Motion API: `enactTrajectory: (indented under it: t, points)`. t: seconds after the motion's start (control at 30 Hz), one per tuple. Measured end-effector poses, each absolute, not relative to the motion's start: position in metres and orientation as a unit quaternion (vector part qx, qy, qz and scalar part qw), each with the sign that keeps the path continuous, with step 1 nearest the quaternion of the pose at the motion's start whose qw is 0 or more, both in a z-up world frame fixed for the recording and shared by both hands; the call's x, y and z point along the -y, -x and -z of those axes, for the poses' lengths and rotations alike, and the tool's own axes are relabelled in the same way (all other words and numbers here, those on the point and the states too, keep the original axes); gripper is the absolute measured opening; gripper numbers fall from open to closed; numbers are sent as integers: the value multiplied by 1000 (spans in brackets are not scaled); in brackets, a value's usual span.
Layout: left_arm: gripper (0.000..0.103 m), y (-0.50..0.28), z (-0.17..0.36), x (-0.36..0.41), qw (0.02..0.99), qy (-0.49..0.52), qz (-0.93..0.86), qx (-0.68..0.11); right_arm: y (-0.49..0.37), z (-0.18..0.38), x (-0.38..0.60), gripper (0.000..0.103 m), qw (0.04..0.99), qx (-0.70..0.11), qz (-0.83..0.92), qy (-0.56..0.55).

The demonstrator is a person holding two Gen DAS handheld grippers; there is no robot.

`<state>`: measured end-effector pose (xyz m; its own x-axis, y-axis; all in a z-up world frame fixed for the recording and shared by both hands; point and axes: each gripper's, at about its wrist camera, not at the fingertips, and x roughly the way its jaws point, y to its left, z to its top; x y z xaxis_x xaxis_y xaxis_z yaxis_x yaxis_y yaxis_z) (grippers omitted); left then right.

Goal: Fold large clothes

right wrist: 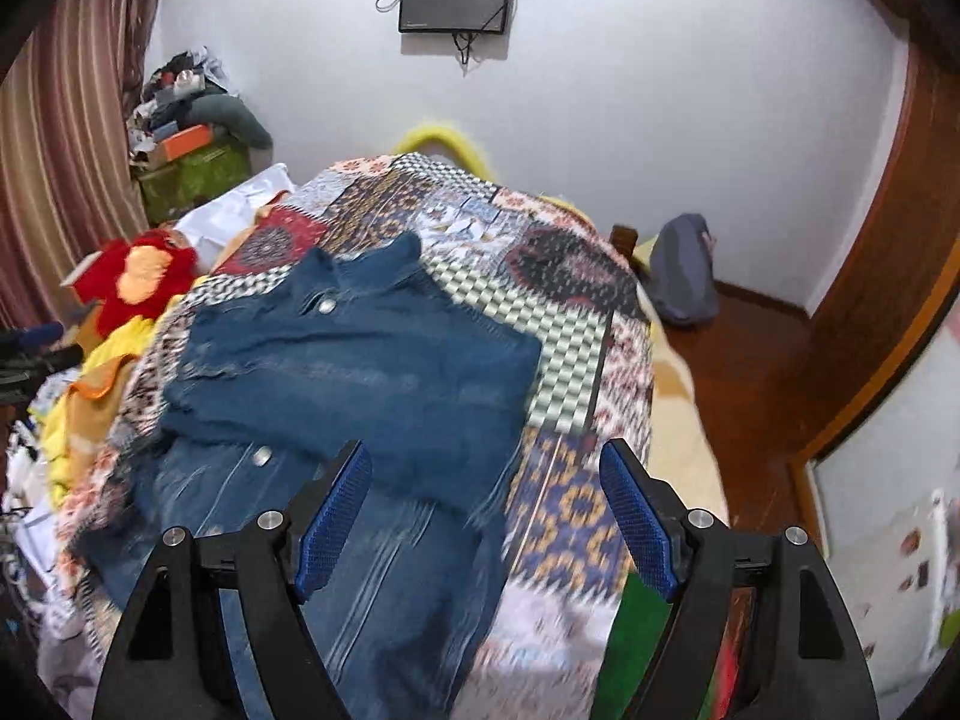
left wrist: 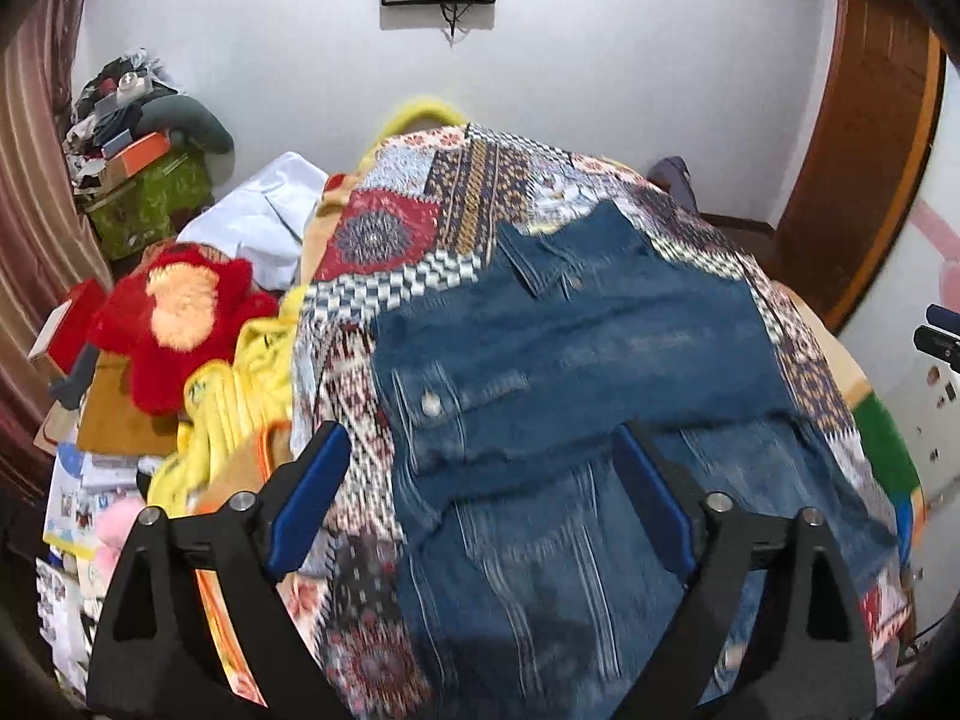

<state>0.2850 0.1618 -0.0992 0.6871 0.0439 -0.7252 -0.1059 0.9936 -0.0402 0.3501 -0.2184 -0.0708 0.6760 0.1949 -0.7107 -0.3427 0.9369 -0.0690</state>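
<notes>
A blue denim jacket (left wrist: 570,348) lies on a patchwork bedspread (left wrist: 420,210), its upper part folded over the lower part, collar at the far end. It also shows in the right wrist view (right wrist: 360,372) on the bedspread (right wrist: 570,324). My left gripper (left wrist: 483,450) is open and empty, held above the jacket's near left part. My right gripper (right wrist: 486,468) is open and empty, above the jacket's right edge.
A red and orange plush toy (left wrist: 186,318), yellow cloth (left wrist: 240,396) and a white garment (left wrist: 270,216) lie left of the bed. Cluttered boxes (left wrist: 144,180) stand in the far left corner. A grey bag (right wrist: 684,270) sits on the wooden floor at right. A screen (right wrist: 456,0) hangs on the wall.
</notes>
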Motion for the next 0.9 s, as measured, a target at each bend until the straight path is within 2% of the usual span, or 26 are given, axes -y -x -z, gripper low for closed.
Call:
enactTrajectory:
  t: [0.37,0.53,0.7,0.8,0.87,0.9]
  points:
    - [92,-201,175,-179,881,127,-62,-452,-285,147,257,77,874,-462,-145,31]
    - [91,-186,225,-187,845,162,-82,-504,-275,194,265,77,849,-510,-138,-6]
    - [91,-175,256,-190,818,233,-71,-521,-267,228,271,77,832,-533,-144,-63]
    - [82,-172,267,-186,809,269,-60,-520,-262,232,273,76,834,-525,-146,-85]
    - [72,-172,272,-183,806,274,-53,-522,-261,230,271,62,833,-522,-158,-90]
    - [71,-172,272,-182,806,274,-52,-522,-261,229,270,58,831,-523,-166,-95]
